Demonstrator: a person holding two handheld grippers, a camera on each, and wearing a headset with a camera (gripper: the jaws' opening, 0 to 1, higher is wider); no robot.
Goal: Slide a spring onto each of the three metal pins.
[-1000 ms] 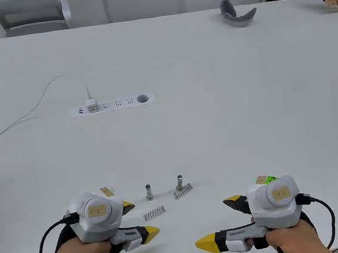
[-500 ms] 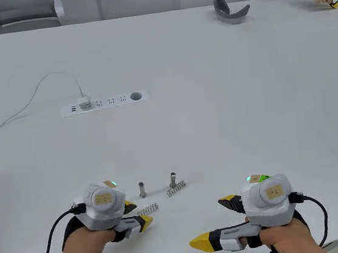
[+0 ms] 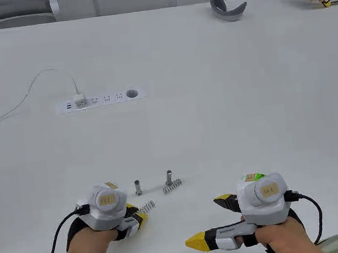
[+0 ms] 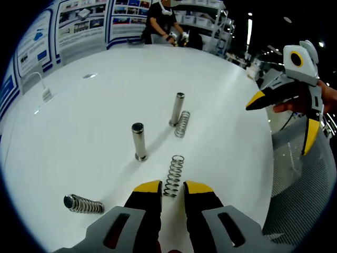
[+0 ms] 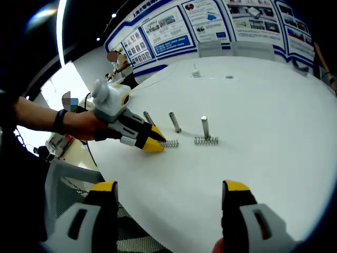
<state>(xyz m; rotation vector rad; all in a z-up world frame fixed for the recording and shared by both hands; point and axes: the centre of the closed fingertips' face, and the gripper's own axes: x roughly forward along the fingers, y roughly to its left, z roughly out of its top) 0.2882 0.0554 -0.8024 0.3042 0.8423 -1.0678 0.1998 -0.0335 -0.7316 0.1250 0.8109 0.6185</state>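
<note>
White worktop (image 3: pixel 225 83): your left gripper (image 4: pixel 172 188) straddles the end of a spring (image 4: pixel 174 171), jaws narrowly apart; right gripper (image 5: pixel 169 185) jaws spread wide. Your left gripper view adds a lying pin (image 4: pixel 82 203) wrapped in coils.

White table (image 3: pixel 226 95). Near me: left pin (image 3: pixel 137 187) and right pin (image 3: pixel 168 176) upright, one spring (image 3: pixel 172 186) lying just beside the right pin, second spring (image 3: pixel 146 208) nearer my side. Power strip (image 3: pixel 102 100) far left, its cable (image 3: pixel 25 100) trailing left. Grey curved piece (image 3: pixel 227 7) far right.

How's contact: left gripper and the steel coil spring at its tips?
Cannot tell. Left gripper view: steel coil spring ends between tips of left gripper; gap unclear.
</note>
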